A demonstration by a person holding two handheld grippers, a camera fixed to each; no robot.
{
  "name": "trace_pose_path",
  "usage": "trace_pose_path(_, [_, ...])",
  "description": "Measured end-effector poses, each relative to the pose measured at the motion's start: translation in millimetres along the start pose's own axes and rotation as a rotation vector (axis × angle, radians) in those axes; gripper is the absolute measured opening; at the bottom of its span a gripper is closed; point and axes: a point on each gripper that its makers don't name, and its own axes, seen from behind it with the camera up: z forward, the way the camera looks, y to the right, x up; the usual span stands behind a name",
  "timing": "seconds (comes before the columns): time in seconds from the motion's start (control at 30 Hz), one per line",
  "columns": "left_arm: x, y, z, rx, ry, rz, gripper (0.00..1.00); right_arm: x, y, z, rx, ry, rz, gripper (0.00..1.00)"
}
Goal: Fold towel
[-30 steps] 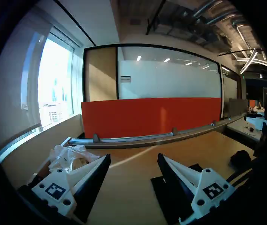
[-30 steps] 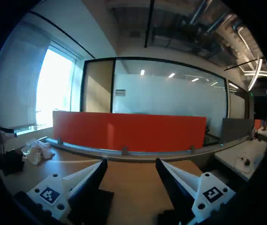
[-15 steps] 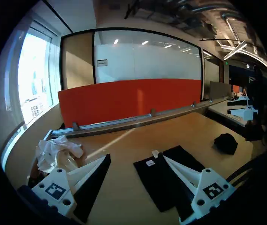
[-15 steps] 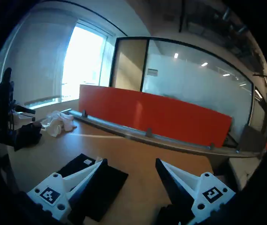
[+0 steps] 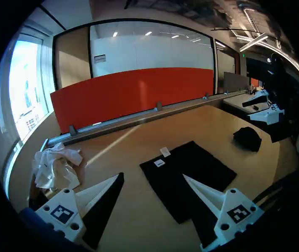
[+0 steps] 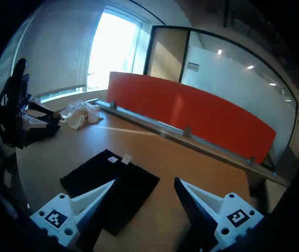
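- Towel (image 5: 191,176): black, spread flat on the desk (image 5: 120,147); one edge carries two small white tags (image 5: 165,151).
- Left hand-held gripper (image 5: 152,175): fingers spread wide, holding nothing. In the left gripper view the towel lies ahead of it and to its right. The near end of the towel passes behind the right finger (image 5: 210,201), while the left finger (image 5: 94,197) stands over bare wood.
- Right hand-held gripper (image 6: 146,179): fingers spread wide, holding nothing. In the right gripper view the towel lies ahead and to its left. The towel's near corner passes behind the left finger (image 6: 88,201), and the right finger (image 6: 204,203) stands over bare desk.
- Whether either gripper touches the towel cannot be told.
- White crumpled cloth (image 5: 55,166): on the desk near the window (image 5: 23,101), well apart from the towel.
- Small black bundle (image 5: 247,137): on the desk beyond the towel's far end, apart from it.
- Orange divider panel (image 5: 132,94): upright along the far edge of the desk, with a metal rail (image 5: 141,119) at its foot.
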Motion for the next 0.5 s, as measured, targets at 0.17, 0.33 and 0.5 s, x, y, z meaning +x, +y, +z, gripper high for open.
trace_pose_path(0.17, [-22.3,10.4,9.6,-0.014,-0.027,0.012,0.92,-18.7,-14.7,11.0,0.035,-0.023,-0.020,0.99])
trace_pose_path(0.33, [-48.6,20.0,18.5,-0.026,-0.064,0.014,0.92,-40.4,-28.1,21.7,0.063,-0.049,-0.033,0.99])
trace_pose_path(0.5, [-74.9,27.4,27.6,-0.042,-0.104,0.013,0.92,-68.4,-36.0,31.3,0.080,-0.086,-0.046,0.99])
